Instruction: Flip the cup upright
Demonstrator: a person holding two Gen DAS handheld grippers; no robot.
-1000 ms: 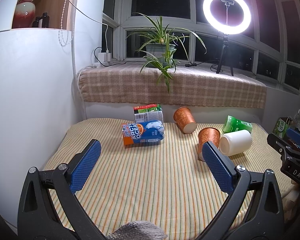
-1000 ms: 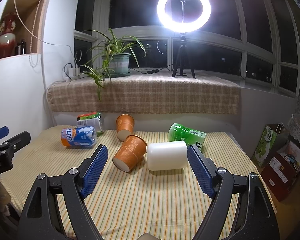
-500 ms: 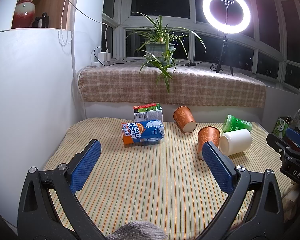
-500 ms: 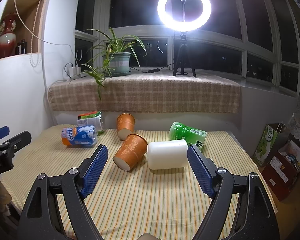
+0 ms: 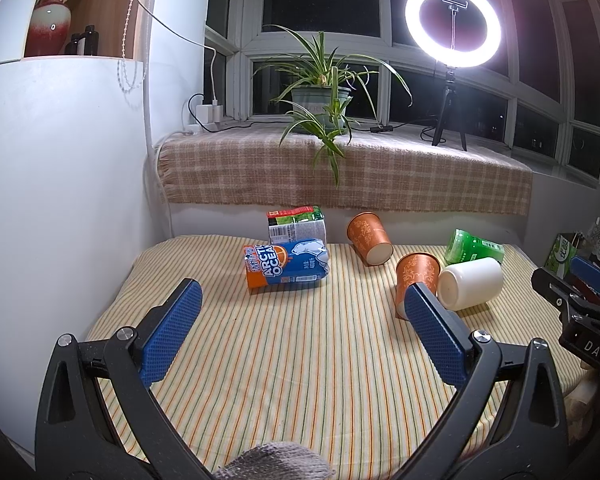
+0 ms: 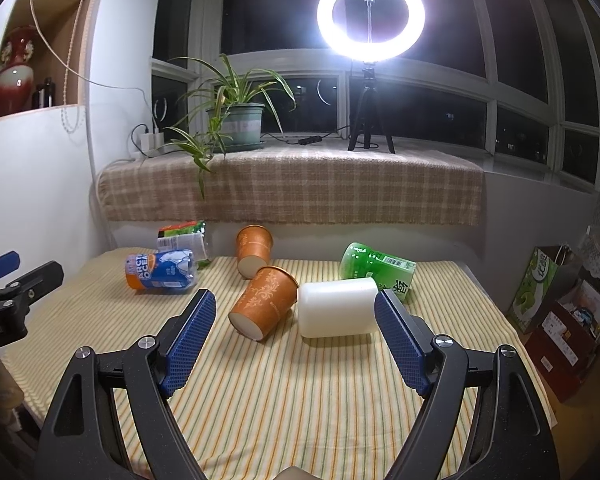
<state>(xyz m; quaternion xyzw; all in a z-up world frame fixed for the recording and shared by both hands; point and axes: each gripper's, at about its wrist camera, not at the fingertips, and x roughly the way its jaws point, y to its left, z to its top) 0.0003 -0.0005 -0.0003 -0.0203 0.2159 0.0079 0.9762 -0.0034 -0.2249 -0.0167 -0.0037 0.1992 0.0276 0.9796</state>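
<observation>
Two orange paper cups lie on their sides on the striped tablecloth. The near orange cup lies with its base toward me, just ahead of my right gripper, which is open and empty. It also shows in the left wrist view. The far orange cup lies behind it, also seen in the left wrist view. A white cup lies on its side beside the near orange cup, also in the left wrist view. My left gripper is open and empty over the cloth.
A blue and orange bottle, a green-labelled bottle and a green bottle lie on the table. A plaid-covered sill with a plant and ring light stands behind. A white wall is at the left; boxes stand at the right.
Both grippers have drifted very slightly; the objects have not moved and both stay open.
</observation>
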